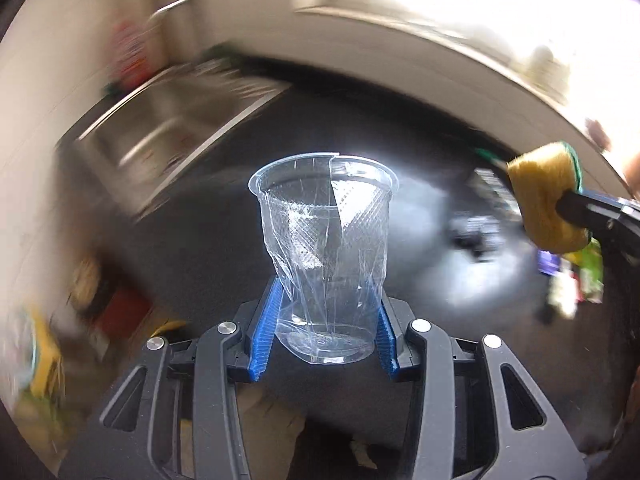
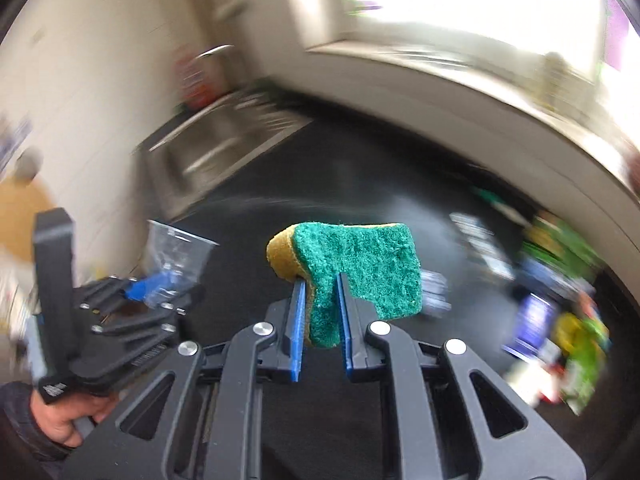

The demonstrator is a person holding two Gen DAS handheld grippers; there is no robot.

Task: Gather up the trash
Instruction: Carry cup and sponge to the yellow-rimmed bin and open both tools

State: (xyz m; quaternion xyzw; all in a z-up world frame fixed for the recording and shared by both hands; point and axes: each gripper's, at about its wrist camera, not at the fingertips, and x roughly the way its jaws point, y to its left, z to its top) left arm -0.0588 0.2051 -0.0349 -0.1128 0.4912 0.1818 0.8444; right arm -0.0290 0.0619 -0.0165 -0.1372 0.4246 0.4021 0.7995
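Observation:
My left gripper [image 1: 326,304] is shut on a crumpled clear plastic cup [image 1: 326,240], its blue pads [image 1: 267,328] squeezing the lower walls, mouth up, above the dark countertop [image 1: 224,240]. My right gripper [image 2: 319,280] is shut on a green-and-yellow scouring sponge [image 2: 360,264], pinched at its lower edge and held in the air. In the left wrist view the sponge [image 1: 544,200] shows at the right edge in black fingers. In the right wrist view the left gripper [image 2: 160,284] with the cup [image 2: 176,252] shows at left, held by a hand [image 2: 60,420].
A steel sink [image 1: 168,132] with a tap [image 1: 168,10] sits at the back left of the dark counter. Blurred colourful wrappers [image 2: 560,320] lie along the counter's right side. A bright window sill [image 2: 440,60] runs behind. More blurred items [image 1: 44,352] lie at the left.

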